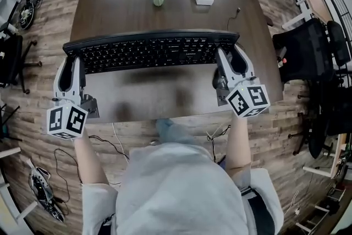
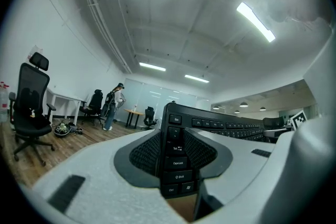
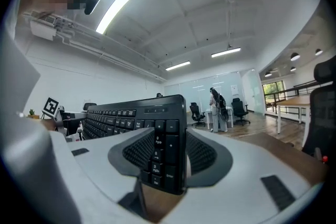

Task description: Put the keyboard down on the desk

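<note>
Head view: the keyboard (image 1: pixel 151 51) hangs just above the desk (image 1: pixel 165 8). The left gripper (image 1: pixel 71 70) is closed on its left end and the right gripper (image 1: pixel 230 63) on its right end. Each grip is only an end pinch. If one side lowers faster or lets go first, the keyboard could twist, slip and bang down.

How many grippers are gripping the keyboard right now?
2: the left gripper is clamped on the keyboard at its left end, the right gripper at its right end.
</note>
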A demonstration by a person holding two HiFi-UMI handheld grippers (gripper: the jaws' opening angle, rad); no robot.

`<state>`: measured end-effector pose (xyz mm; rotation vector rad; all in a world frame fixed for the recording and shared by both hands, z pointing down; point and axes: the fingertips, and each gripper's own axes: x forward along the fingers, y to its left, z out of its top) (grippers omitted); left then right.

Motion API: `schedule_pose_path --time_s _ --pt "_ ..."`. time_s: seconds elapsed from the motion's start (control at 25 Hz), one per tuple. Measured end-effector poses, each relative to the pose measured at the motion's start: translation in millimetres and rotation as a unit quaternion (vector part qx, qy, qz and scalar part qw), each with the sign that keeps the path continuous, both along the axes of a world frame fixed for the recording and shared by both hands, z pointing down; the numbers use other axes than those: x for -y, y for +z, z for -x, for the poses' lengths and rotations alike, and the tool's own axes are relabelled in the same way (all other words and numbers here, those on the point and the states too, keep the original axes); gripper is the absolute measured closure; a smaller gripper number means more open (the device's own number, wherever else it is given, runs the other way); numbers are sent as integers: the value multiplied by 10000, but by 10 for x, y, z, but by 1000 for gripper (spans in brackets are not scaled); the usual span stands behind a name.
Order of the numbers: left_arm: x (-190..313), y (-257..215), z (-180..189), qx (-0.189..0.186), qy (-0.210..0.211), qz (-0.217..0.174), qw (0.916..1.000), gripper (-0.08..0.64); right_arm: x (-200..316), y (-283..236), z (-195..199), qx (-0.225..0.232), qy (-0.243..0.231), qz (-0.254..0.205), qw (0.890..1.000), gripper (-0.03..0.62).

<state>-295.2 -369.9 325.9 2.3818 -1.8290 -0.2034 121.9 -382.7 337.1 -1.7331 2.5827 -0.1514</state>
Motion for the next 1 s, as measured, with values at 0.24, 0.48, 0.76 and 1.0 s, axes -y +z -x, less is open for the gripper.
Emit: schedule_pose_path --time_s 0.24,0.48,0.76,1.0 --pt "225 353 -79 83 -22 500 9987 425 214 388 -73 19 -5 497 9988 407" --pt "372 686 -165 162 33 905 9958 425 347 695 -158 -57 14 833 9965 407" --pt "549 1107 -252 198 67 1443 9893 425 496 1116 -239 -81 27 1336 9910 407" --pt "639 1430 -296 241 16 1792 9835 425 588 1444 -280 -109 16 1736 9848 407"
